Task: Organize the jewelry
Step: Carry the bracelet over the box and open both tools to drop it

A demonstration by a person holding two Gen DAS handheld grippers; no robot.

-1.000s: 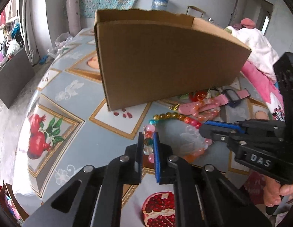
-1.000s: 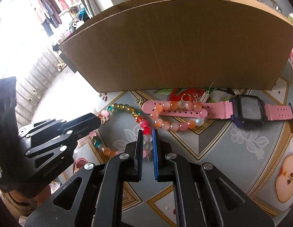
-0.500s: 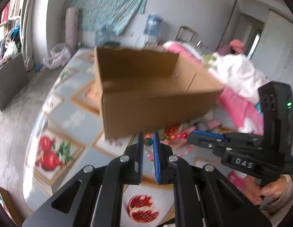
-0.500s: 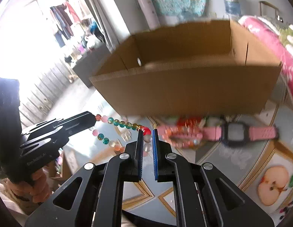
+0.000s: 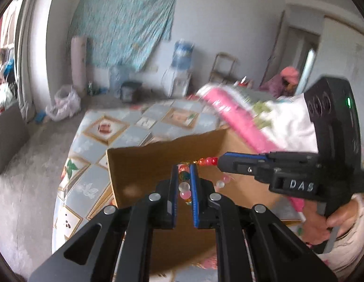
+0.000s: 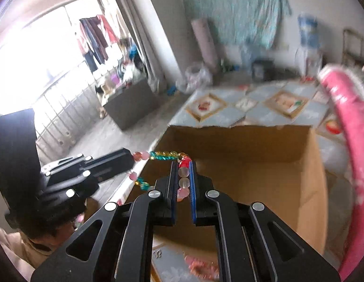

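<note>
- Your left gripper (image 5: 184, 183) was clenched on the bead necklace (image 5: 184, 176), beads pinched between its blue pads.
- The necklace hung stretched between both tools, above the open cardboard box (image 6: 252, 164) on the patterned tablecloth (image 5: 88, 188).
- Your right gripper (image 6: 183, 178) gripped the same strand, red and pale beads caught between its pads (image 6: 192, 183).
</note>
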